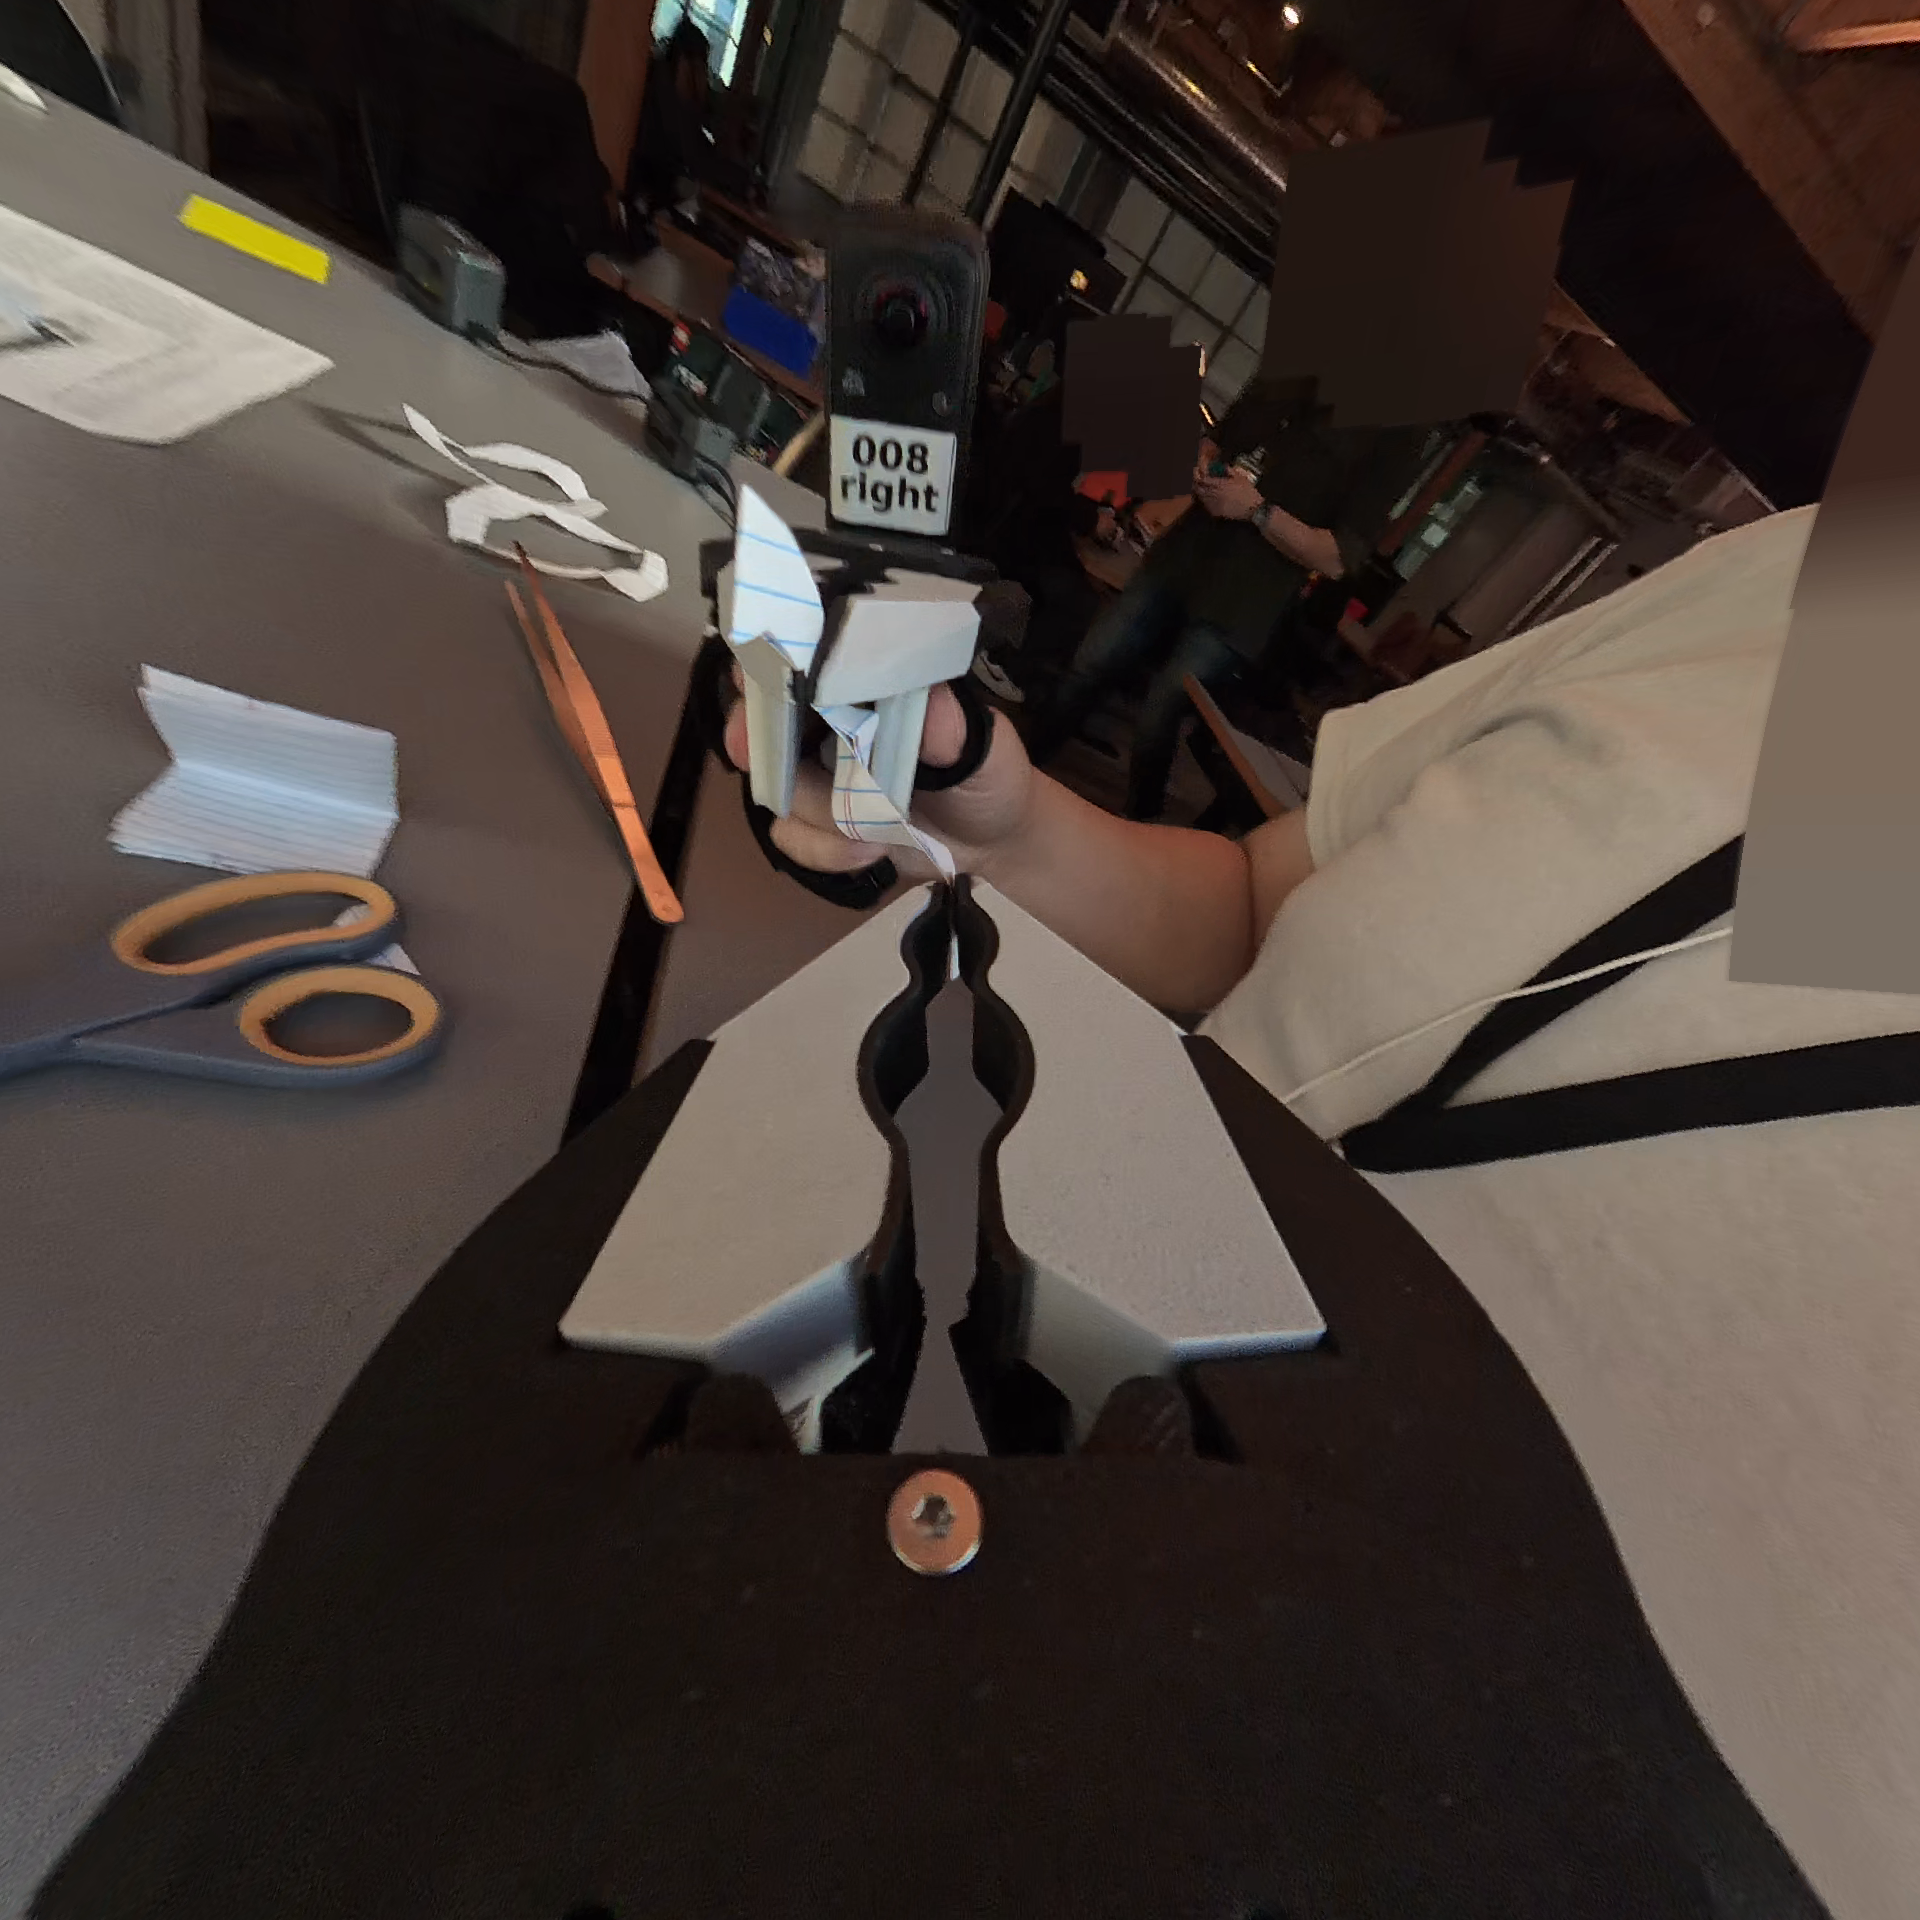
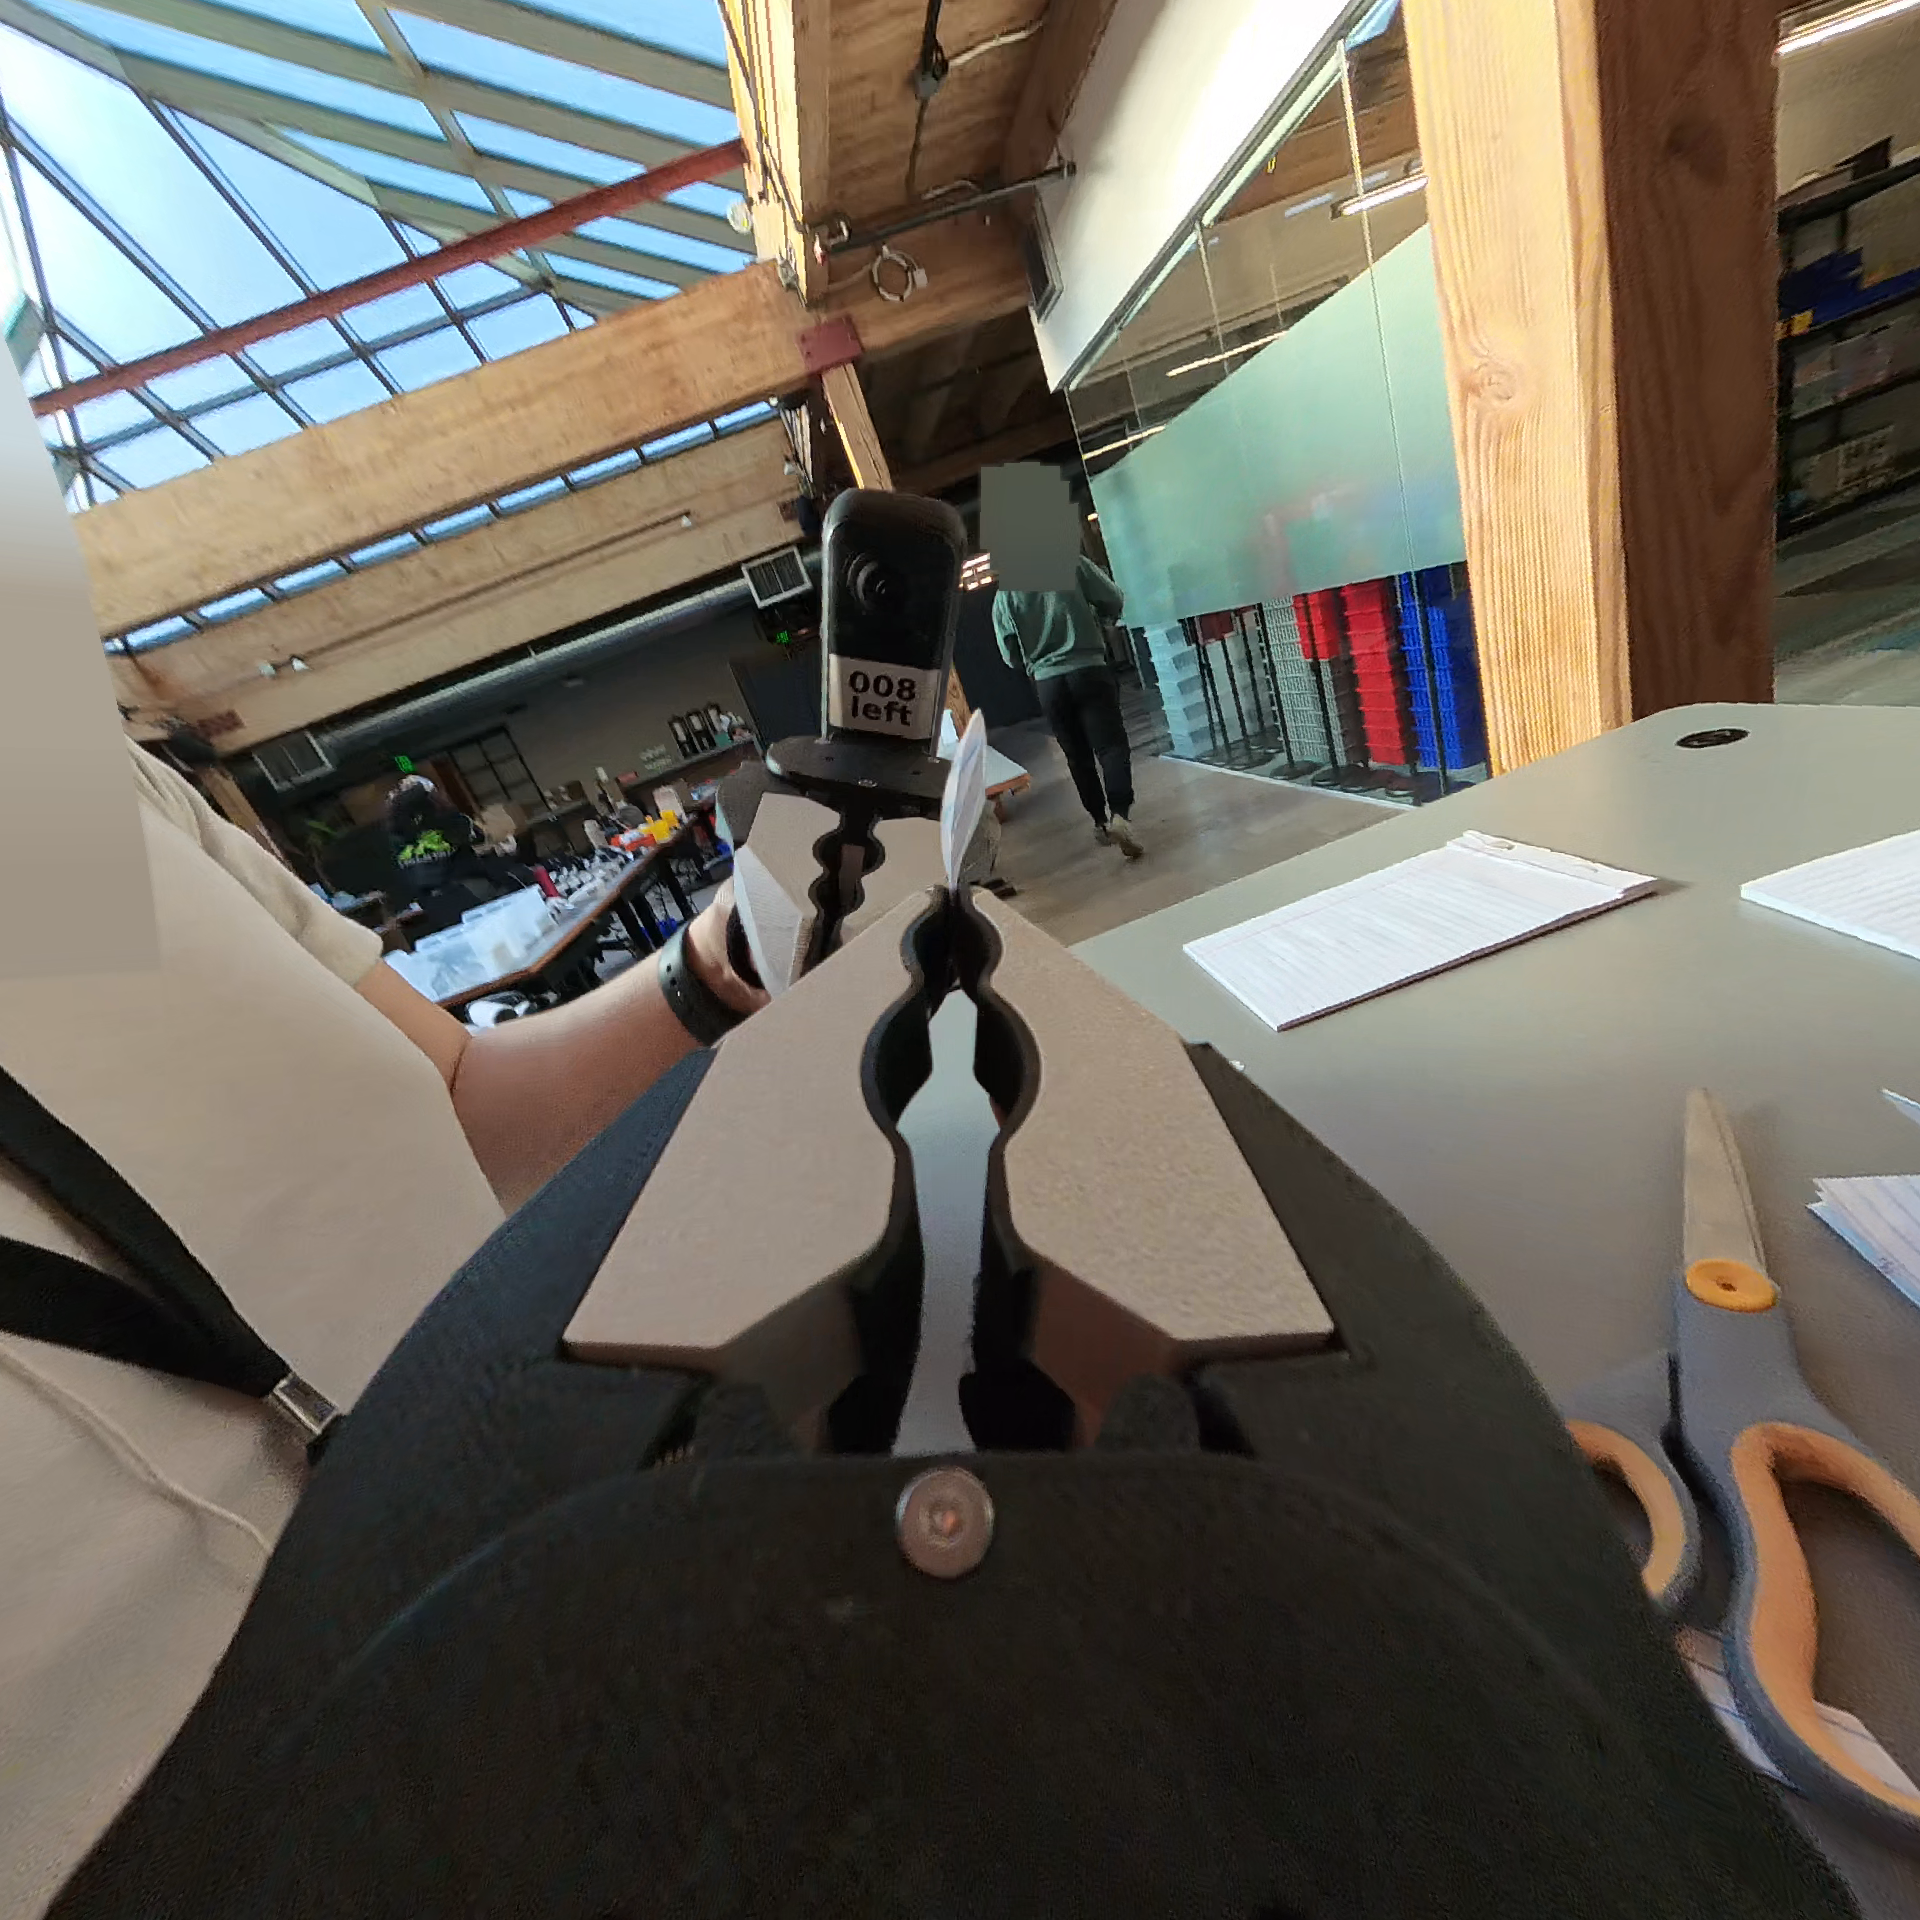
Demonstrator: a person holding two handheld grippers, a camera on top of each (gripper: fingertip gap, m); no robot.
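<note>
My left gripper point(image 1: 951, 902) is shut, and its tips pinch the end of a strip of lined white paper point(image 1: 868, 774). The strip runs up to my right gripper point(image 1: 836, 748), which faces it at close range off the table's edge, with a flap of the same paper standing above its fingers. In the right wrist view, my right gripper point(image 2: 951, 902) is shut on the lined paper point(image 2: 961, 800), which sticks up from its tips. The left gripper point(image 2: 831, 883) shows just behind, held by a hand with a black wristband.
A grey table point(image 1: 312, 623) holds orange-handled scissors point(image 1: 281, 987), copper-coloured tweezers point(image 1: 592, 727), a folded lined sheet point(image 1: 260, 779) and cut paper scraps point(image 1: 530, 509). The right wrist view shows the scissors point(image 2: 1766, 1507) and a lined notepad point(image 2: 1413, 925). People stand in the background. Tip to tip, the grippers are about 5 centimetres apart.
</note>
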